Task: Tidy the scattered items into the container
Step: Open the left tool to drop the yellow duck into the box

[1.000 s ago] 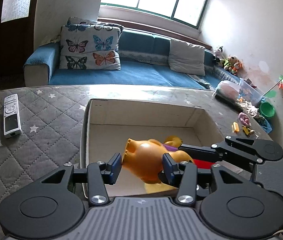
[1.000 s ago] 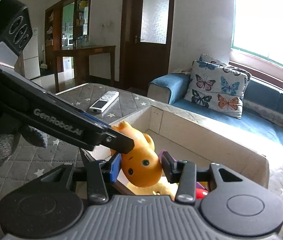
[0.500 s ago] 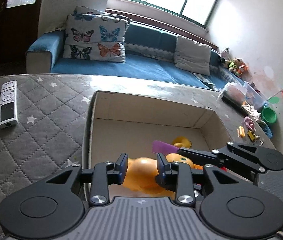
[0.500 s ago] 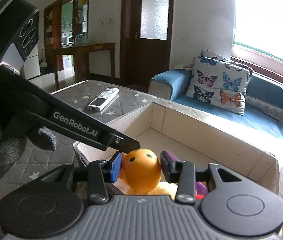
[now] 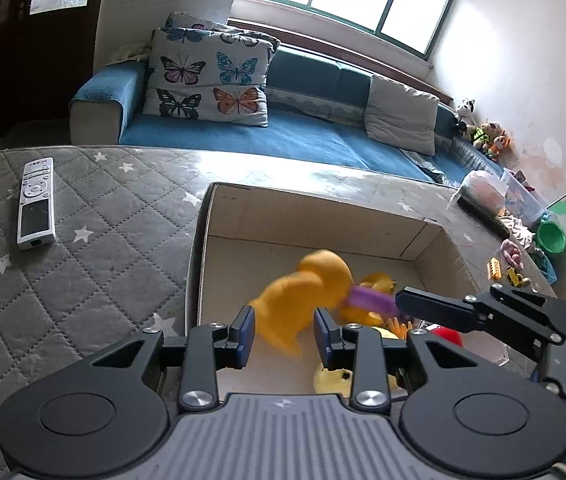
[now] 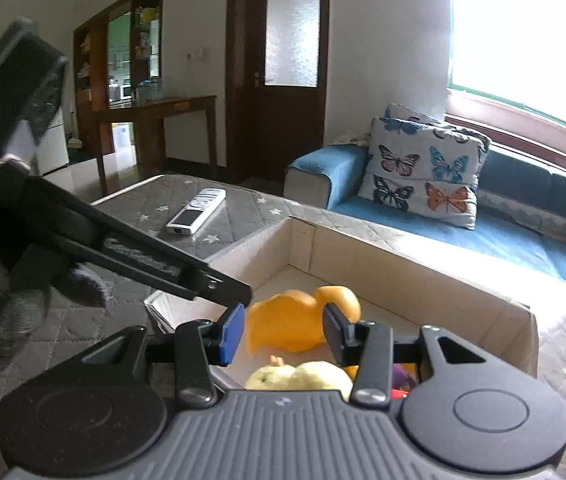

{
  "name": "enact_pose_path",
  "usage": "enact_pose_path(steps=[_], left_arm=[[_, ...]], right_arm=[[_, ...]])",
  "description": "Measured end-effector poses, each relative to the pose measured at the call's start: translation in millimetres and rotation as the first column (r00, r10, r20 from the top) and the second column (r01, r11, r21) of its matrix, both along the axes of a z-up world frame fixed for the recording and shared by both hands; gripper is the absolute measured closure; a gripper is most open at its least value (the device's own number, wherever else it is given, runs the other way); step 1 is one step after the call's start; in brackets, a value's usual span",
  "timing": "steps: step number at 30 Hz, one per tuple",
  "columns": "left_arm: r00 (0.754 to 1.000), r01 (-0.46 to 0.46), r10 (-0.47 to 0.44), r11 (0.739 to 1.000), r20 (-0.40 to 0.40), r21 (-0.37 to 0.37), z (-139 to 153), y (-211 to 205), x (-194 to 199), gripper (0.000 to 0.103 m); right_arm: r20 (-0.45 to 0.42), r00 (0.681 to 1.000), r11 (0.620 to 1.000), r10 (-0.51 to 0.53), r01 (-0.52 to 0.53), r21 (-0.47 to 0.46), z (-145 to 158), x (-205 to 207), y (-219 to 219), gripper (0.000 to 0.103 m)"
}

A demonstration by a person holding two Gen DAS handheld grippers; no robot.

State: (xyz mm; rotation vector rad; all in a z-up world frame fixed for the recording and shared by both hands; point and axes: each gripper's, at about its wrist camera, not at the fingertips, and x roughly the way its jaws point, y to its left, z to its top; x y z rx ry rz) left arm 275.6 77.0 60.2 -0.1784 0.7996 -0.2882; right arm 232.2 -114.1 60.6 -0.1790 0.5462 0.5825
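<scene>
Where cardboard box (image 5: 219, 216) sits, smooth rounded orange duck (image 5: 303, 296), blurred.

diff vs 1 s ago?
Both grippers, left and right, opened and let go of the orange duck. It is blurred, dropping away from the jaws into the cardboard box among the other toys. The remote and box stayed put.
</scene>
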Motion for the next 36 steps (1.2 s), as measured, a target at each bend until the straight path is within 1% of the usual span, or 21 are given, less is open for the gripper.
enact_pose_path(steps=[6,9,13,15,19,21,22,25,27,30,34,36], left_arm=[[1.000,0.001,-0.001,1.000,-0.010,0.010,-1,-3,-6,0.067],[1.000,0.000,0.000,1.000,-0.014,0.016,-2,-6,-11,0.067],[1.000,-0.004,0.004,1.000,-0.009,0.024,-2,-9,-21,0.067],[1.000,-0.005,0.005,0.999,-0.005,0.031,-2,-10,-26,0.067],[1.000,-0.004,0.003,0.999,0.009,0.046,1,-16,-36,0.067],[1.000,-0.005,0.004,0.999,0.017,0.050,2,-19,-41,0.067],[1.000,-0.006,0.004,0.999,0.022,0.053,3,-20,-44,0.067],[0.999,-0.012,0.011,0.998,0.032,0.055,5,-23,-51,0.067],[0.999,-0.019,0.017,0.998,0.034,0.054,6,-24,-54,0.067],[0.999,-0.030,0.028,0.998,0.040,0.057,6,-25,-61,0.067],[0.998,-0.042,0.039,0.997,0.046,0.057,8,-26,-70,0.067],[0.998,-0.047,0.044,0.997,0.052,0.057,8,-28,-75,0.067]], right_arm=[[-0.014,1.000,1.000,-0.003,0.003,-0.001,-2,-4,-3,0.059],[-0.019,1.000,1.000,-0.010,0.010,0.002,-3,-9,-6,0.053],[-0.020,1.000,1.000,-0.020,0.020,0.006,-2,-17,-11,0.050],[-0.019,0.999,1.000,-0.026,0.027,0.009,-2,-20,-13,0.044],[-0.014,0.999,0.999,-0.044,0.044,0.011,-1,-28,-17,0.043],[-0.013,0.998,0.998,-0.053,0.053,0.016,0,-31,-19,0.034],[-0.011,0.998,0.998,-0.058,0.058,0.017,1,-32,-20,0.028],[-0.001,0.998,0.998,-0.068,0.068,0.019,2,-39,-24,0.028],[0.001,0.997,0.997,-0.076,0.076,0.027,3,-42,-27,0.024],[0.010,0.996,0.995,-0.089,0.089,0.040,4,-48,-32,0.018],[0.014,0.994,0.993,-0.113,0.112,0.048,5,-54,-35,0.006],[0.017,0.992,0.991,-0.127,0.126,0.049,4,-58,-36,0.003]])
